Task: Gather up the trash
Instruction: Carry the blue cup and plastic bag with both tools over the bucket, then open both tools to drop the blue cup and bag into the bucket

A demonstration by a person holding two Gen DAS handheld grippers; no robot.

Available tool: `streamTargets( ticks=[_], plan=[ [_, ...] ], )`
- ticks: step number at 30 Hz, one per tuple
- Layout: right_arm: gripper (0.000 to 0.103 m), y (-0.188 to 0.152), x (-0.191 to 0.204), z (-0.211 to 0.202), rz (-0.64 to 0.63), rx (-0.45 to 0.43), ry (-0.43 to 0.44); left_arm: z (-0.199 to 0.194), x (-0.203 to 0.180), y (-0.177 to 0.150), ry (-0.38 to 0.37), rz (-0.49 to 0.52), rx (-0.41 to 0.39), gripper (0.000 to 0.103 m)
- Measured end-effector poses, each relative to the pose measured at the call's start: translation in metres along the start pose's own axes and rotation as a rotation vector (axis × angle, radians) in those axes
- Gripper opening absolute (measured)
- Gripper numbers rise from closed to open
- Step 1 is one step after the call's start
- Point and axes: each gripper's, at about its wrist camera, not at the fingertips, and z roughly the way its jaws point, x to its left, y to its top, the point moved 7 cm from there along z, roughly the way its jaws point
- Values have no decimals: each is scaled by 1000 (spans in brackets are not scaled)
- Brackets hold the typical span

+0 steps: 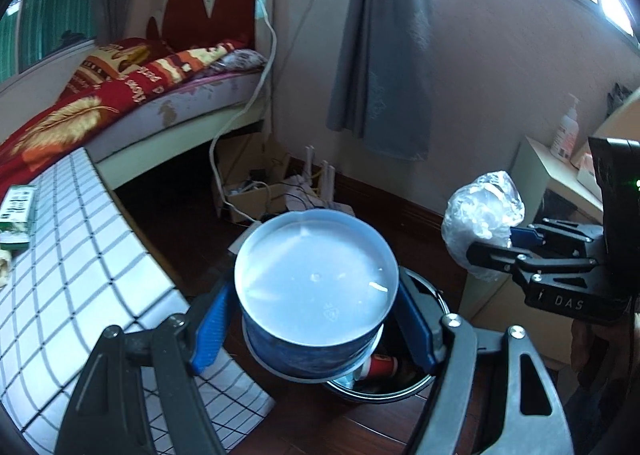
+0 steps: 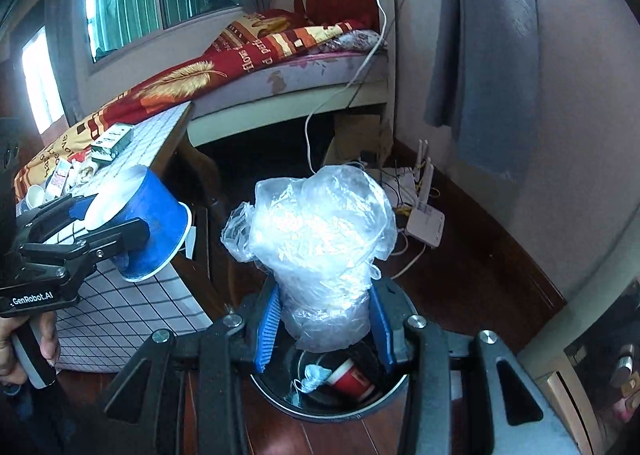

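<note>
Holding 2 items over the trash bin (image 2: 320, 407): left gripper (image 1: 316, 319) clamps blue paper bowl (image 1: 316, 295), right gripper (image 2: 324, 327) clamps crumpled plastic bag (image 2: 320, 239), directly above bin opening; bowl slightly offset.

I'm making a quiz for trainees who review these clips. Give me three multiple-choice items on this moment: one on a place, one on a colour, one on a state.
1. Where is the crumpled clear plastic bag?
A. on the bed
B. between the right gripper's fingers above the round black trash bin
C. on the checked tablecloth

2. What colour is the outside of the paper bowl in the left gripper?
A. blue
B. yellow
C. green

3. What state is the bin in?
A. lidded
B. overturned
C. open, with a red paper cup inside

Answers: 1 B, blue pads flank the bag over the bin. 2 A, its wall shows blue in the right wrist view. 3 C, the cup lies in the open bin.
</note>
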Motion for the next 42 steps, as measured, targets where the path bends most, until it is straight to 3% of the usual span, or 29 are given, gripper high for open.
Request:
streamTargets(
  ticks=[16,22,23,24,25,27,35,42],
  plan=[
    [43,-57,-24,61,-17,175,17,74,-31,-37,-112,12,167,75],
    [43,-75,-19,98,-82,253,43,99,-35,-47,-157,-44,223,76],
    [43,-77,-19,102,-92,257,43,103,-35,-49,-174,-59,235,81],
    [47,-79,-19,107,-102,259,40,109,-35,-51,-192,-79,251,95],
    [71,-84,-21,115,-113,271,20,113,-32,-53,-186,-101,262,99],
    [103,-97,-30,127,-122,316,-45,116,-24,-55,-163,-145,270,100],
    [103,-94,-41,122,-84,291,-89,97,2,-60,6,-116,229,103],
    [103,-75,-35,103,-36,245,-104,73,16,-55,42,-142,188,103]
  ],
)
